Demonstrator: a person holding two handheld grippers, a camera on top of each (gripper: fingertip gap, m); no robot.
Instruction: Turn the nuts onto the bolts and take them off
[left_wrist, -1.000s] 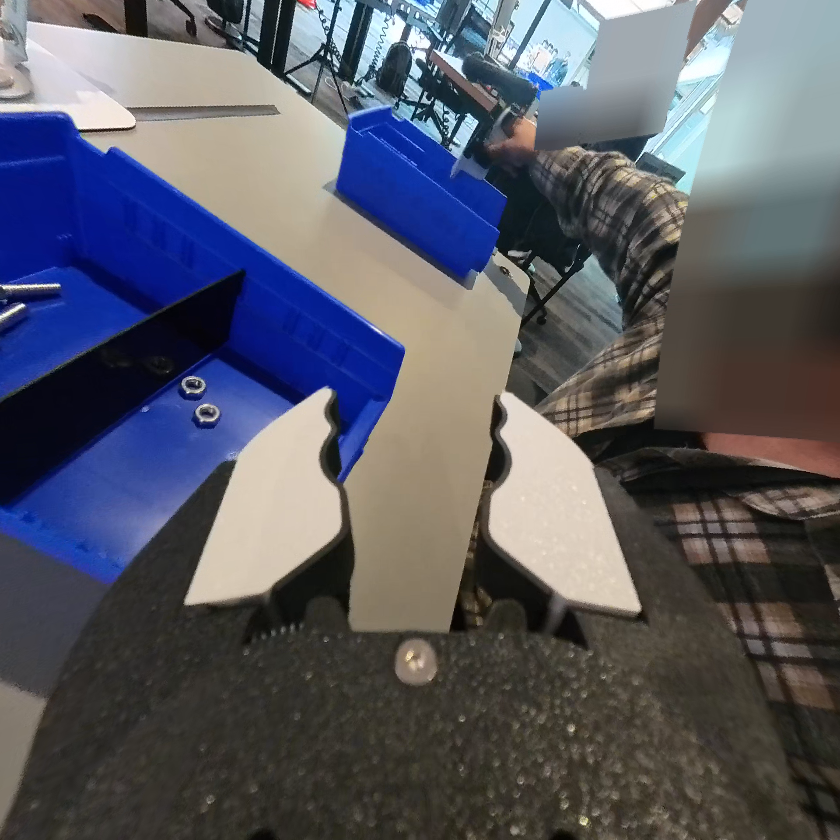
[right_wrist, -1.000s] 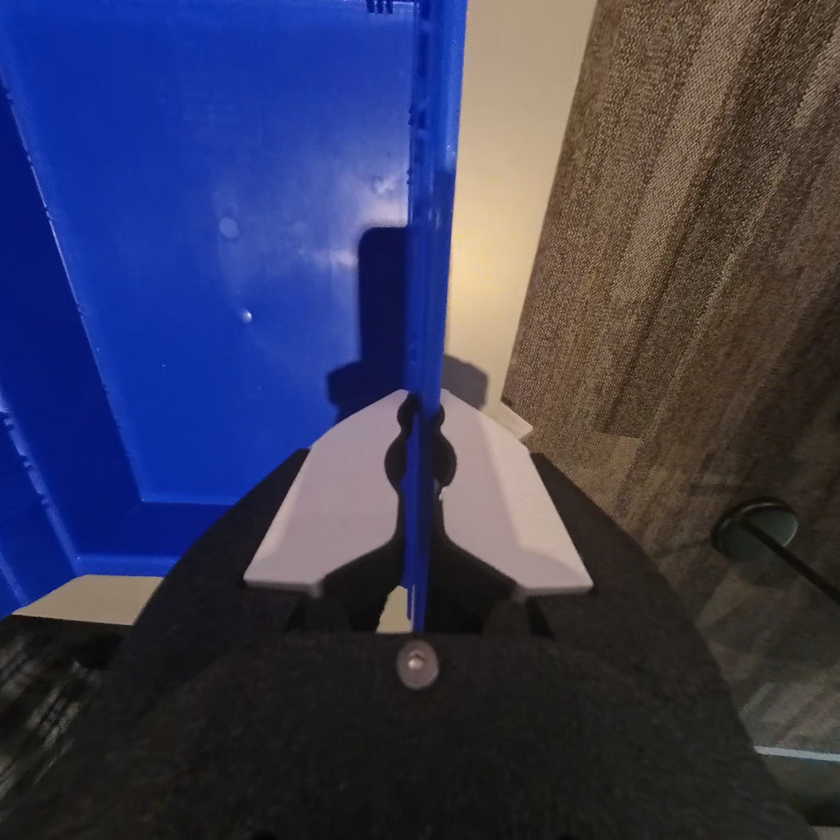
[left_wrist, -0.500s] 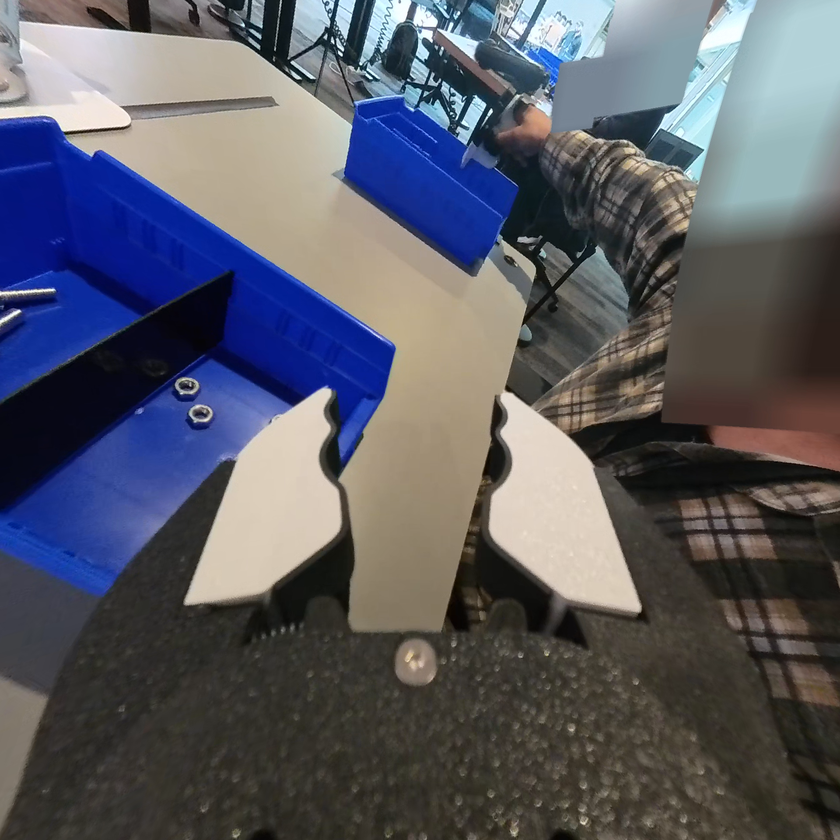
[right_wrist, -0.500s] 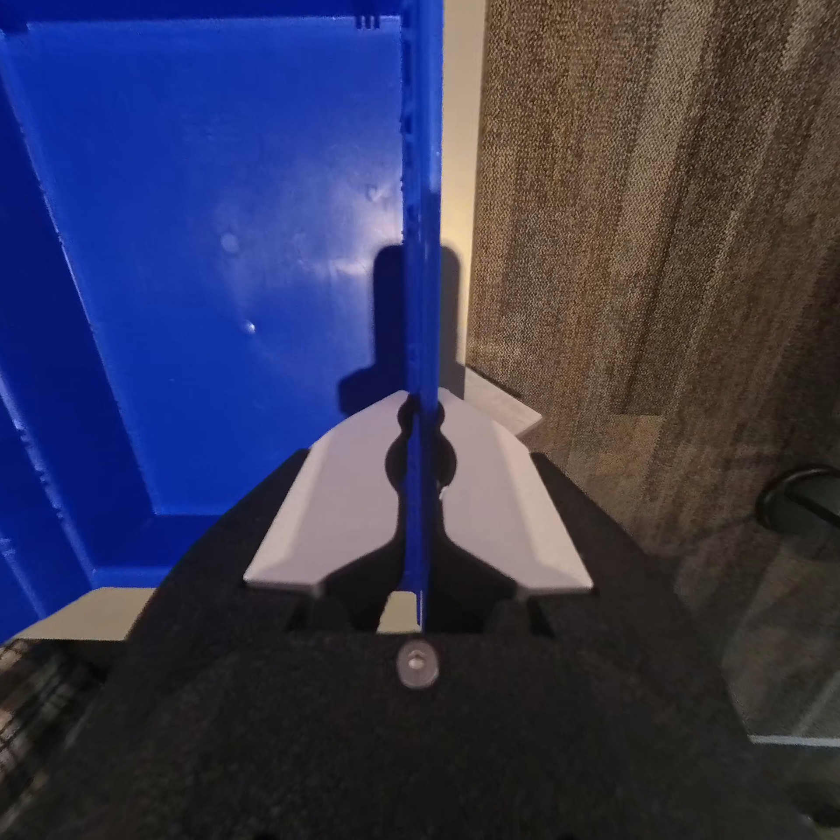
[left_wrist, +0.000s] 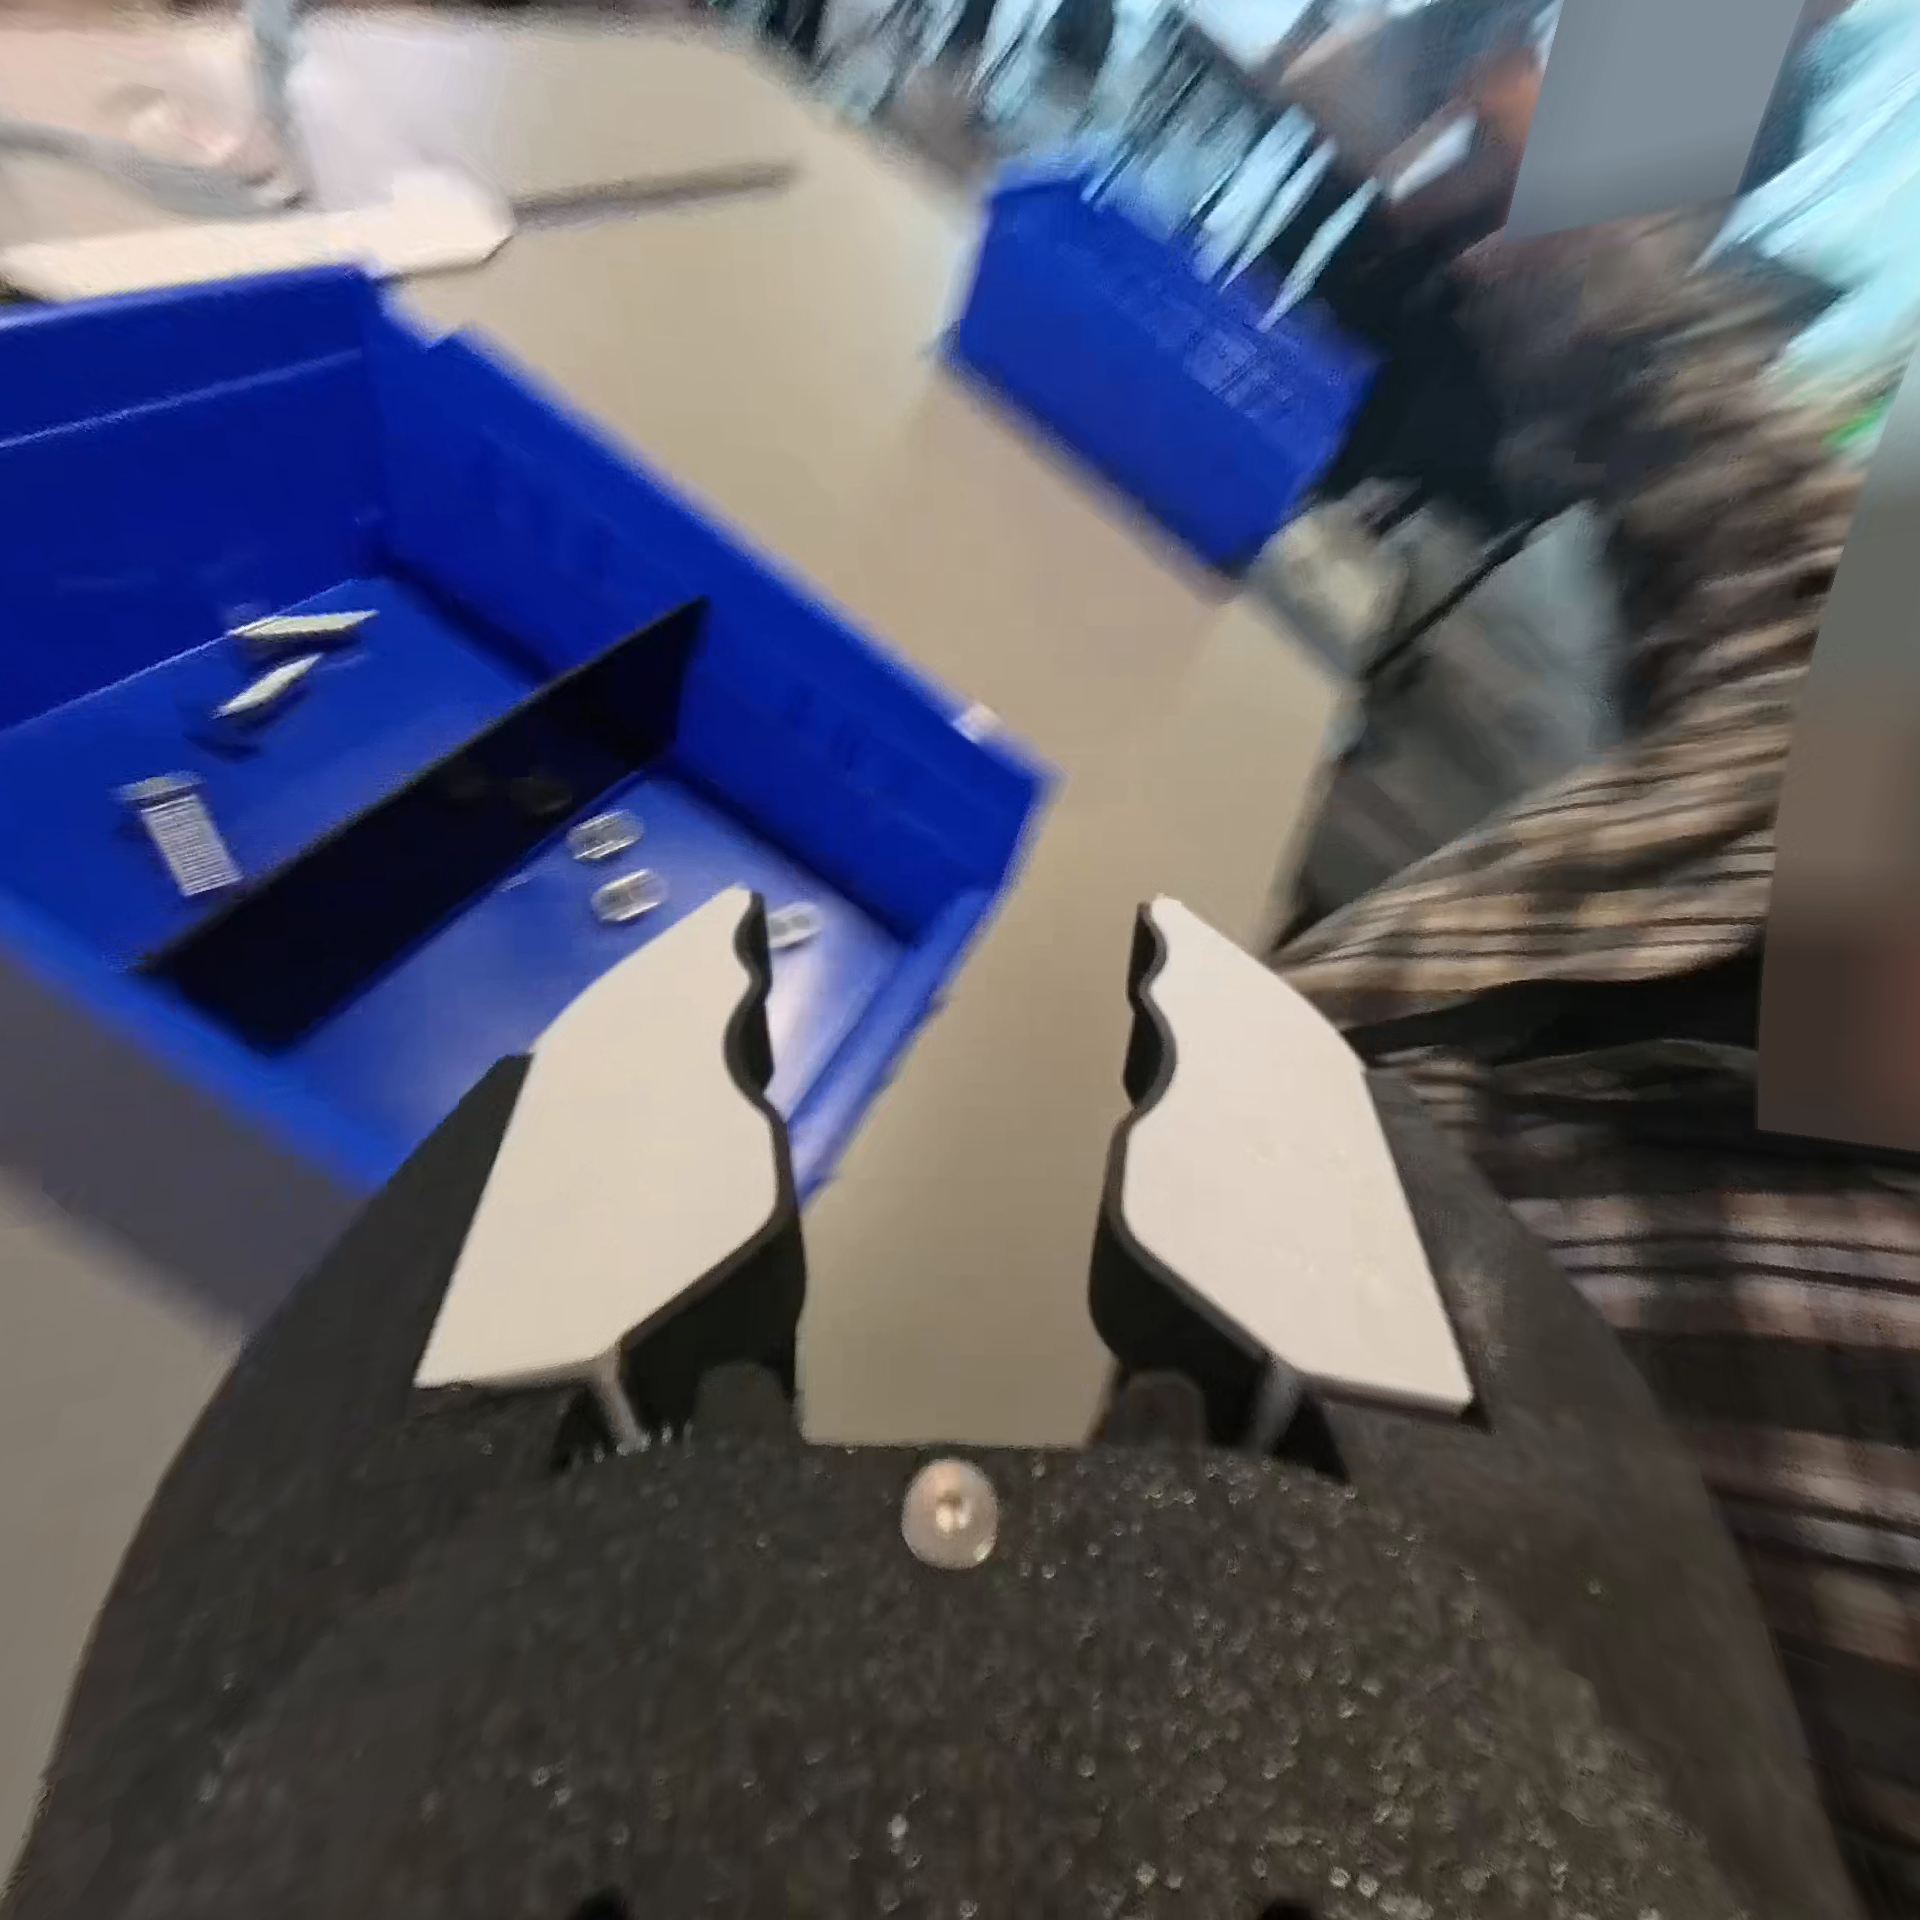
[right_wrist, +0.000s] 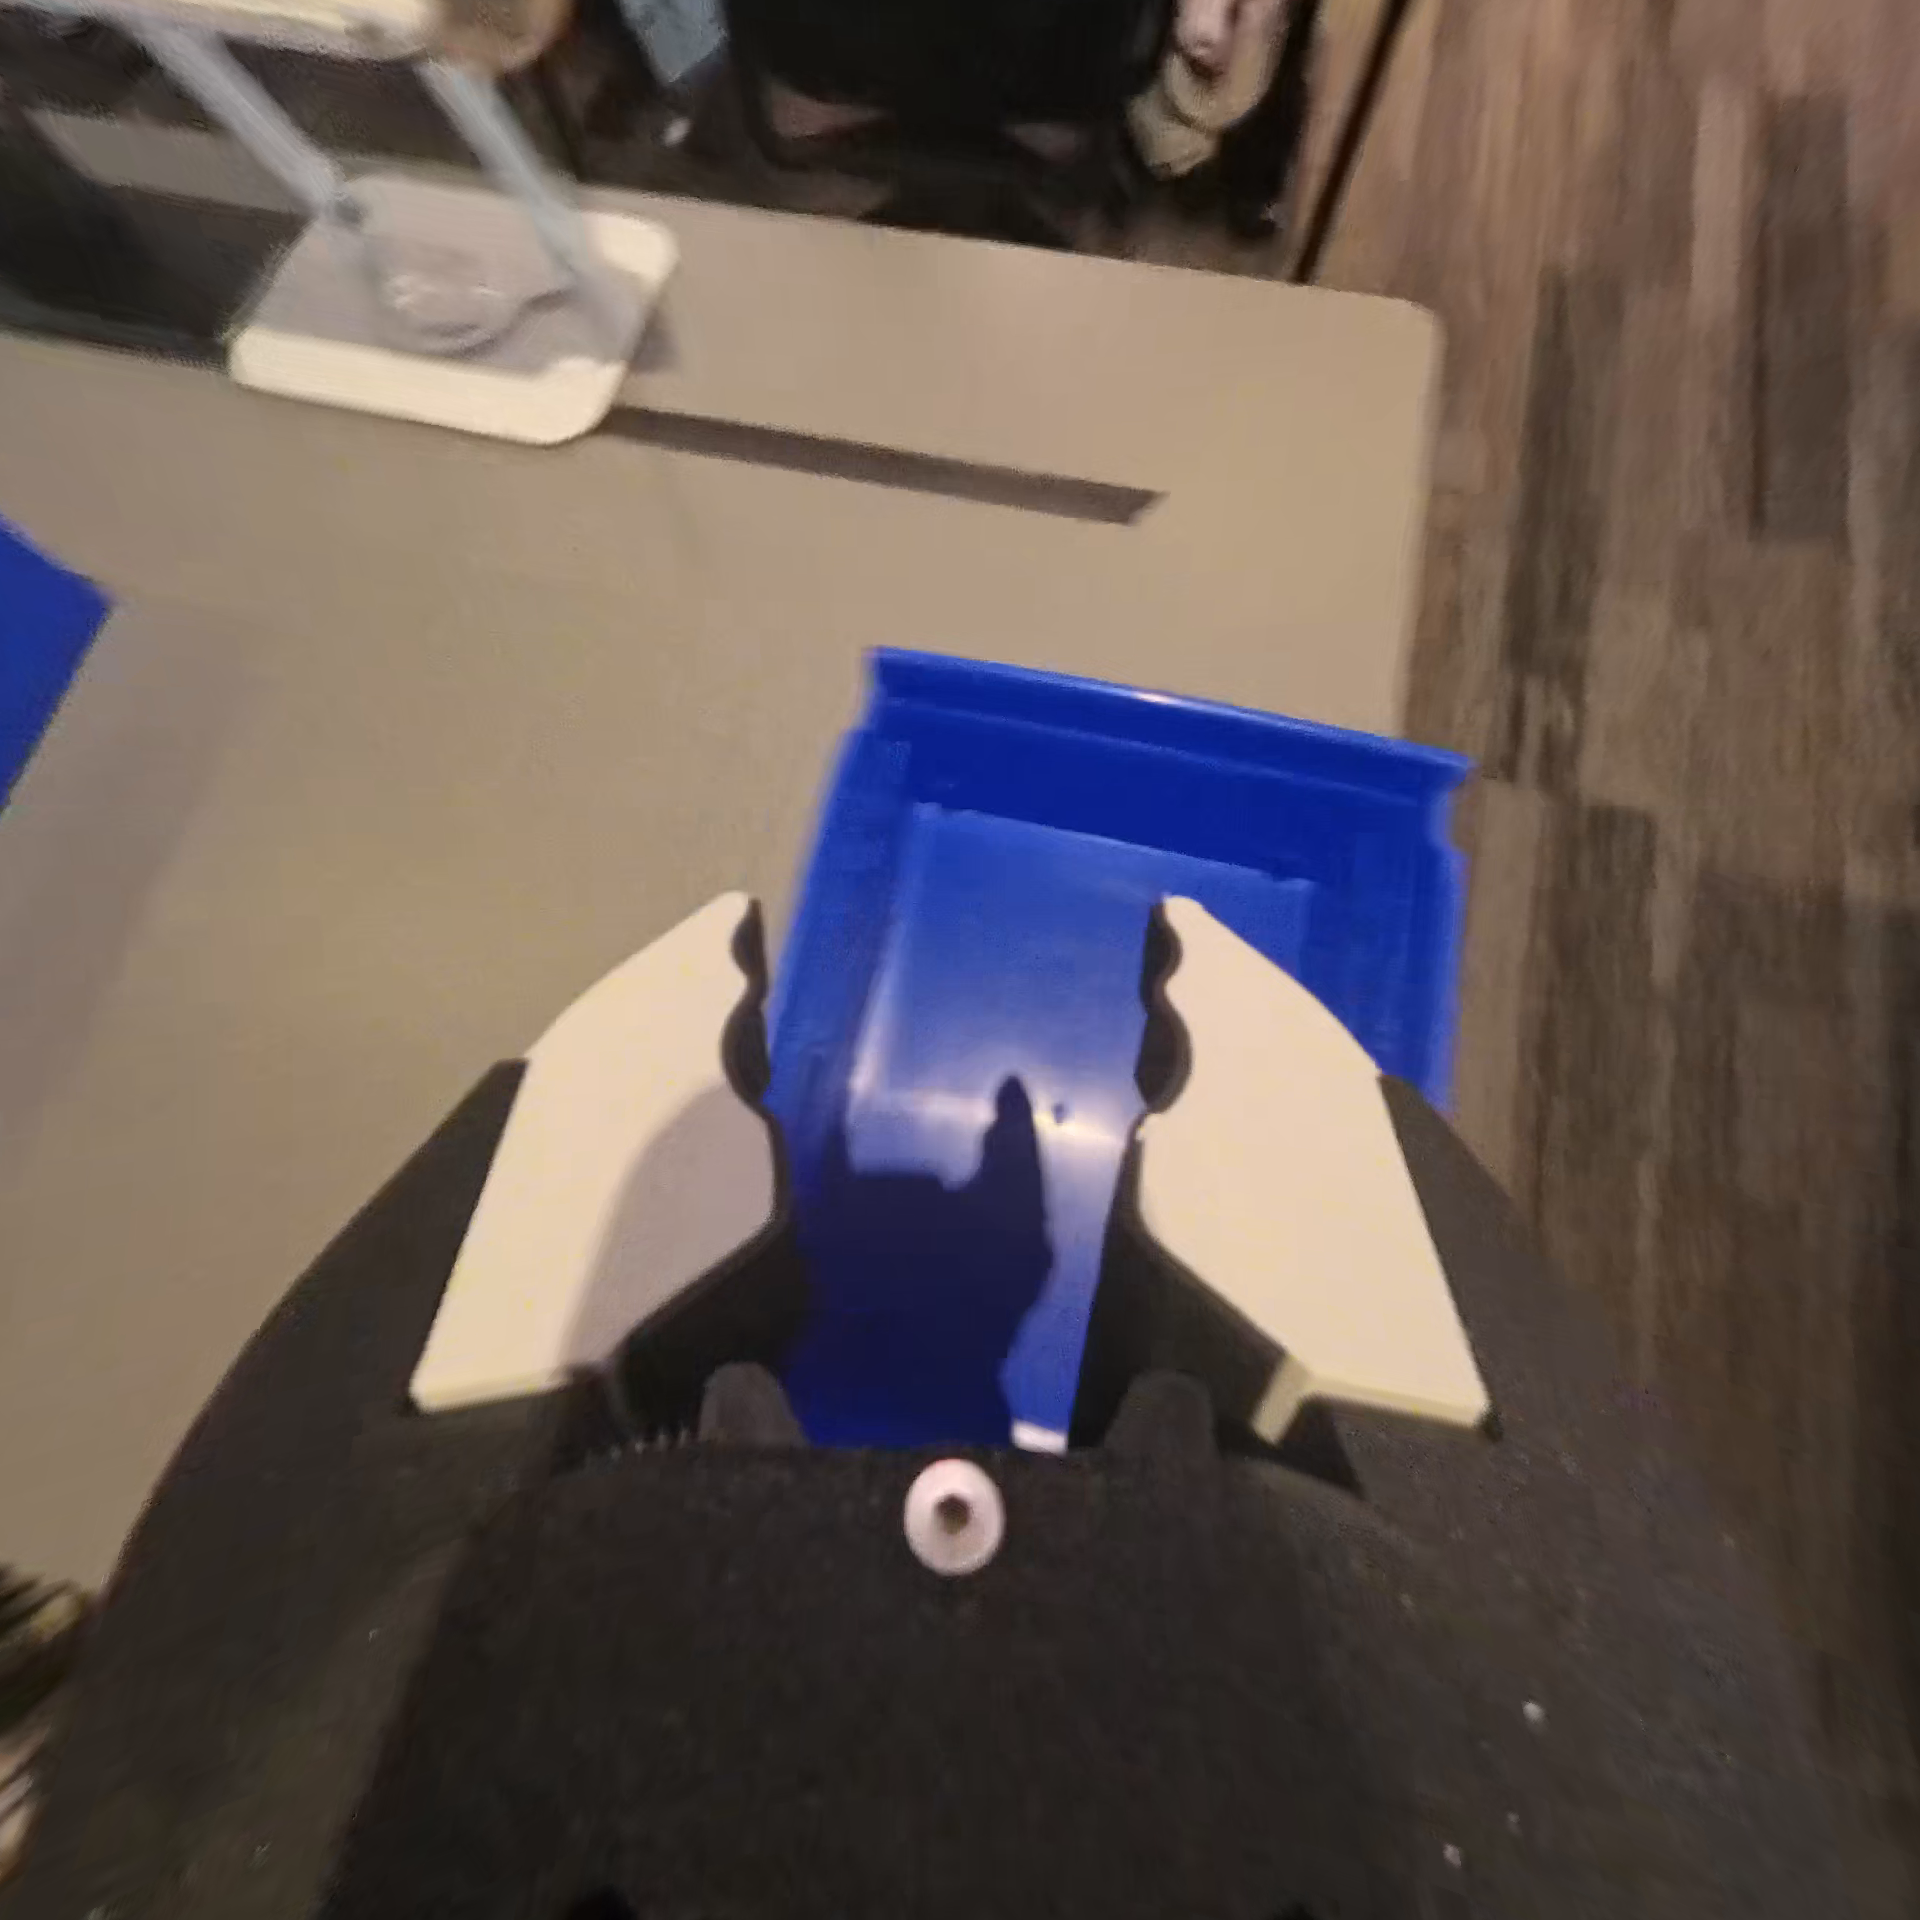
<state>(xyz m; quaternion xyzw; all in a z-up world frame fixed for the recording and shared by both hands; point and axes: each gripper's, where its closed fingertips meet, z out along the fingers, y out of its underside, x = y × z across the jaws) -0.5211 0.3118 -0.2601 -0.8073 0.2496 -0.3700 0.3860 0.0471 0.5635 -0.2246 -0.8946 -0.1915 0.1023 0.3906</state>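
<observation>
Left wrist view, motion-blurred. A blue divided bin (left_wrist: 540, 582) is sitting on the grey table (left_wrist: 727, 343) from 9 to 11 o'clock, a black divider (left_wrist: 447, 821) crossing it. Bolts (left_wrist: 296, 629) are lying in the far compartment around 10 o'clock; nuts (left_wrist: 623, 894) are lying in the near compartment, just beyond the left gripper's left fingertip. The left gripper (left_wrist: 951, 914) is hovering with jaws spread wide, gripping nothing, over the table edge beside the bin's near corner. A second blue bin (left_wrist: 1153, 384) is standing at 1 o'clock, well apart from the first. A person's plaid sleeve (left_wrist: 1621, 831) is filling 2 to 4 o'clock.

Right wrist view, also blurred. A corner of the divided bin is showing at 9 o'clock. A white stand base (right_wrist: 457, 332) is resting on the table at 11 o'clock. The right gripper (right_wrist: 951, 914) is hanging with jaws wide and empty above a small blue bin (right_wrist: 1164, 748), which is lying near the table's right edge; nothing visible inside it. Wood-look floor (right_wrist: 1683, 623) is running along 1 to 3 o'clock.
</observation>
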